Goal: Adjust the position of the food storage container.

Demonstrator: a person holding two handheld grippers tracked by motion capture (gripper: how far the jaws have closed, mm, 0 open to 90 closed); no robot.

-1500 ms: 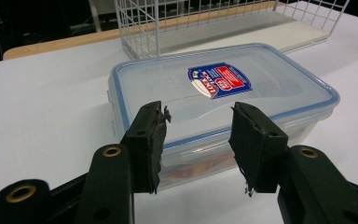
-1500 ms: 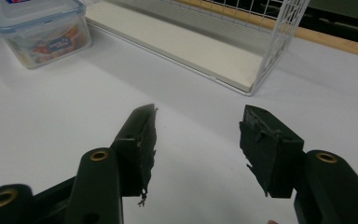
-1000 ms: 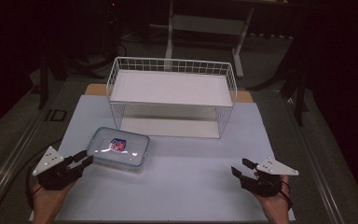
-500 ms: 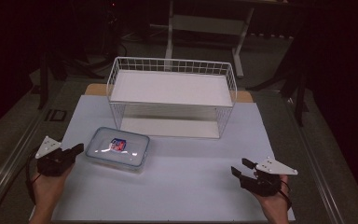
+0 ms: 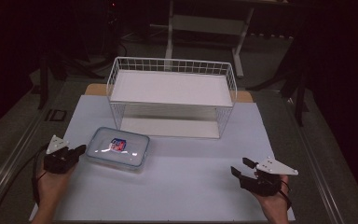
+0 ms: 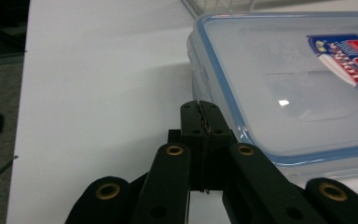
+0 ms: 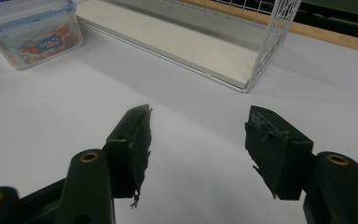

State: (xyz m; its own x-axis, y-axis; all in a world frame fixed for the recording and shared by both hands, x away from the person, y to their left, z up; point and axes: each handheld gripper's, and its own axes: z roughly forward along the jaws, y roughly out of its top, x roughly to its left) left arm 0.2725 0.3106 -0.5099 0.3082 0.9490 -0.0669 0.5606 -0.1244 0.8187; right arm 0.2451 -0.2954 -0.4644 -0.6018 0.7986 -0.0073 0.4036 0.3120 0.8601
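The left claw (image 5: 77,151) has its jaws pressed flat together with nothing between them, and its tip sits just beside the left end of the clear food box (image 5: 118,148), low near the counter (image 5: 182,182). In the left gripper view the joined jaws point at the box's near corner, right by the blue-trimmed lid, though whether they touch the box wall I cannot tell. The right claw (image 5: 241,167) stands with its jaws apart and empty, well away from the box toward the counter's right front corner; its jaws have just been opening a little further. The box lies flat on the white counter, lid on, a red and blue label on top, just in front of the left front corner of the white wire rack (image 5: 172,95), and apart from it
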